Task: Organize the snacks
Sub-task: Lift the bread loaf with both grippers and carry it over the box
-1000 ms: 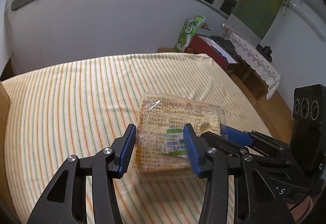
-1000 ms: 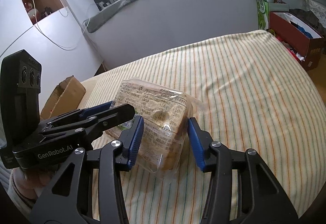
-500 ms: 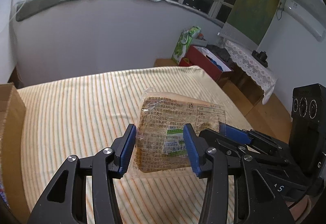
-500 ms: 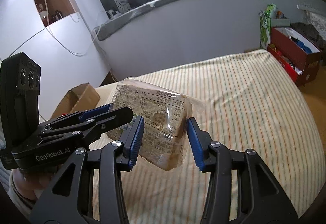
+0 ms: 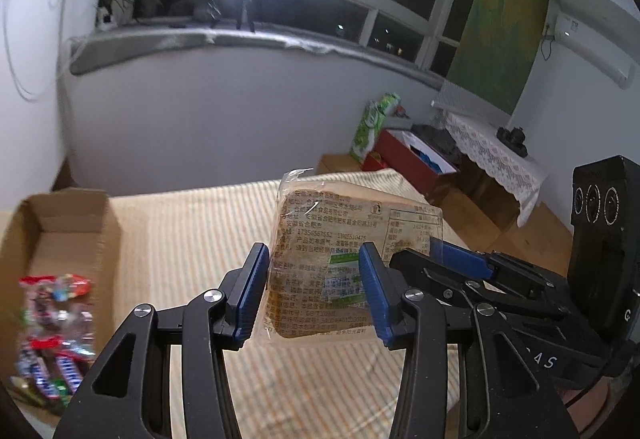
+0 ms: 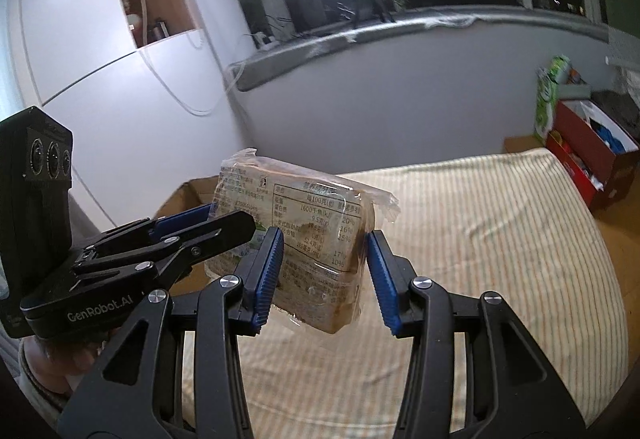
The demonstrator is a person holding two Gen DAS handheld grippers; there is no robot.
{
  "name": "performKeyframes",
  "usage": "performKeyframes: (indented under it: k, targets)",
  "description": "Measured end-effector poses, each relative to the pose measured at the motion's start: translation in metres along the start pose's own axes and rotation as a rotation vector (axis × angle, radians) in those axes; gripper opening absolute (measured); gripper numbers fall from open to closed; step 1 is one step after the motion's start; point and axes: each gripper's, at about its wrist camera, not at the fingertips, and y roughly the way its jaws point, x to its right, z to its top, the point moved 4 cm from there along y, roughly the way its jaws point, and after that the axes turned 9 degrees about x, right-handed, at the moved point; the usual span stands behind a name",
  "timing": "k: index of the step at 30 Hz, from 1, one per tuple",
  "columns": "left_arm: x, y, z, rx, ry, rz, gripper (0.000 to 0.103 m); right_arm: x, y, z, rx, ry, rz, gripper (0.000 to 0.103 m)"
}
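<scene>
Both claws clamp the wrapped bread packet (image 5: 320,259): left claw (image 5: 316,293), right claw (image 6: 324,277); it has just risen off the striped bed (image 5: 192,231); the cardboard box (image 5: 60,231) of snacks now sits left of it, likely its destination.

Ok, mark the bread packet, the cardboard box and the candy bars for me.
bread packet (image 5: 340,239), left wrist view, printed label face.
cardboard box (image 5: 72,217), left wrist view, inner back wall.
candy bars (image 5: 52,323), left wrist view, the blurred wrappers inside the box.
</scene>
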Motion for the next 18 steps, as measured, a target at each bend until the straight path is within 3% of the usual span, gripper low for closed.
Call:
performKeyframes:
  k: [7, 18]
  targets:
    - [-0.026, -0.038, 0.006, 0.051, 0.000, 0.030, 0.044, -0.053, 0.016, 0.005, -0.001, -0.059, 0.040, 0.046]
    - [-0.111, -0.090, 0.001, 0.105, -0.085, 0.146, 0.045, -0.147, 0.066, -0.005, -0.053, -0.144, 0.163, 0.046]
